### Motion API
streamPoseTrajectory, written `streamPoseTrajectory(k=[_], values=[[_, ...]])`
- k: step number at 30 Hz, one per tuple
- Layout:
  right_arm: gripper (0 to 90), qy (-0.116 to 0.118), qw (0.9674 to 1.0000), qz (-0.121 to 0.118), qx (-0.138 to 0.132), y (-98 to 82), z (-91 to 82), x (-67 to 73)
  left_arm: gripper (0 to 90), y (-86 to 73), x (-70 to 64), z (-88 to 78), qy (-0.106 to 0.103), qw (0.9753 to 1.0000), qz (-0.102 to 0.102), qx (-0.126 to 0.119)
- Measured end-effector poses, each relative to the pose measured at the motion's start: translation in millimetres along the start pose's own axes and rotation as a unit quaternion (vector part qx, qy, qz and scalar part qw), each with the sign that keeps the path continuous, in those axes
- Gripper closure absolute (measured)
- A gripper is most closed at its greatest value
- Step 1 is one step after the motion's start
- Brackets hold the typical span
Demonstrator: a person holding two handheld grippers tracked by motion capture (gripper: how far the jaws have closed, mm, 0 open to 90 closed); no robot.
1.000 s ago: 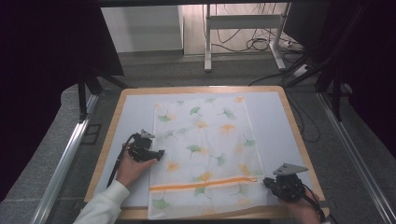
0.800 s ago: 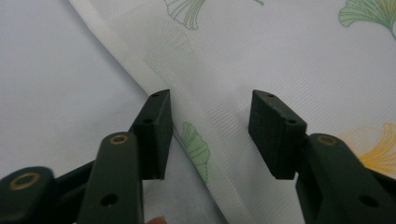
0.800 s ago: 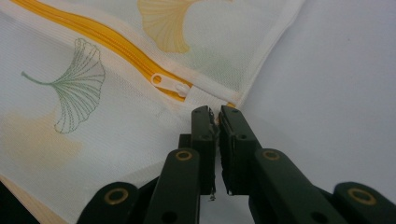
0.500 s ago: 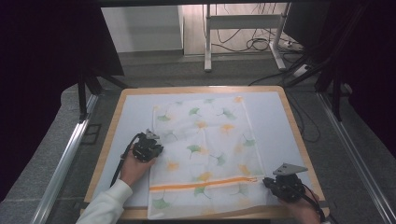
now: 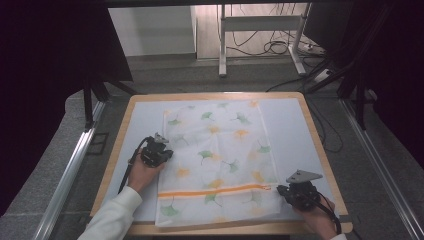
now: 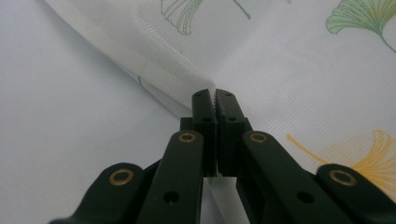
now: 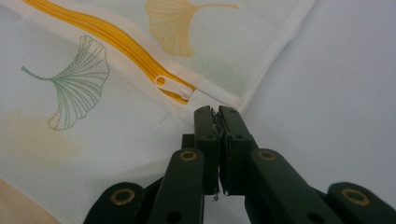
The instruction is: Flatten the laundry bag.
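The left gripper is pinching the bag's left edge after closing; the right gripper is pinching its edge beside the zip

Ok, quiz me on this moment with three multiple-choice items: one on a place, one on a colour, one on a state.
1. Where does the left hand-held gripper meet the mesh bag?
A. at its left edge
B. at its far edge
C. at its middle

2. What colour is the zipper?
A. blue
B. orange
C. black

3. How does the right hand-held gripper stand?
A. wide open above the bag
B. shut on a pen
C. shut on the bag's fabric beside the zipper pull

Answers: 1 A, the high view shows it at the bag's left side, its jaws pinching a raised fold there. 2 B, the band is orange in both views. 3 C, its jaws are together with fabric between them, just below the pull.
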State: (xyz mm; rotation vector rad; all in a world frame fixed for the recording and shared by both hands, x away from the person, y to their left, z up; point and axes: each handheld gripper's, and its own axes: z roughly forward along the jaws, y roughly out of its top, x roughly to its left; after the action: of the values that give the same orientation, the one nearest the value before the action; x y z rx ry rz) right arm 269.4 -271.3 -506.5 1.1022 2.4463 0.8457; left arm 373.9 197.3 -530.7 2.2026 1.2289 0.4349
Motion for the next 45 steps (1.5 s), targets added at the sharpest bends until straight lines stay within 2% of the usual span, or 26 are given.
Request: streamPoseTrajectory(k=[7,9,14,17,21,25,28,35,38,40,41,43,45], values=[[87.2,0.017,0.9998,-0.005,-0.009,21.2,17.6,-0.9,89.1,14.1,24.2,10.5,0.015,0.9999,-0.008,0.003],[87.4,0.019,0.9997,-0.012,-0.006,25.9,21.7,0.8,89.1,17.7,30.4,13.3,0.014,0.9999,-0.002,0.003],[87.5,0.024,0.9996,-0.014,-0.008,29.2,24.3,3.0,88.7,20.2,38.6,16.5,0.006,0.9996,-0.026,-0.001],[87.8,0.035,0.9993,-0.009,-0.013,27.0,21.0,6.3,88.7,17.9,38.9,14.6,0.002,0.9996,-0.027,-0.003],[87.8,0.039,0.9990,-0.020,-0.012,24.4,18.4,12.6,88.4,12.8,37.7,9.8,0.002,0.9997,-0.024,-0.003],[87.9,0.034,0.9991,-0.018,-0.014,26.7,20.7,9.6,85.8,9.6,41.3,5.7,0.003,0.9993,-0.035,-0.010],[87.8,0.034,0.9992,-0.016,-0.014,28.1,23.3,8.6,85.9,9.1,43.8,4.2,0.010,0.9994,-0.033,-0.009],[87.8,0.043,0.9987,-0.022,-0.016,28.5,24.0,10.9,84.8,7.8,47.6,3.1,0.011,0.9992,-0.036,-0.014],[87.3,0.042,0.9988,-0.020,-0.016,27.9,23.3,10.5,79.9,7.7,48.2,1.3,0.009,0.9992,-0.036,-0.013],[86.1,0.041,0.9987,-0.023,-0.019,27.6,21.6,9.8,71.7,7.5,50.0,-2.7,-0.001,0.9990,-0.043,-0.011],[80.4,0.038,0.9988,-0.022,-0.023,27.5,20.1,9.7,63.8,7.4,50.4,-5.5,-0.004,0.9988,-0.047,-0.011],[63.1,0.029,0.9986,-0.016,-0.041,28.0,16.2,8.9,50.5,5.9,49.4,-17.2,0.001,0.9983,-0.050,-0.029],[55.4,0.019,0.9984,-0.009,-0.053,29.4,11.5,6.8,43.7,3.6,45.3,-32.8,0.004,0.9973,-0.048,-0.055]])
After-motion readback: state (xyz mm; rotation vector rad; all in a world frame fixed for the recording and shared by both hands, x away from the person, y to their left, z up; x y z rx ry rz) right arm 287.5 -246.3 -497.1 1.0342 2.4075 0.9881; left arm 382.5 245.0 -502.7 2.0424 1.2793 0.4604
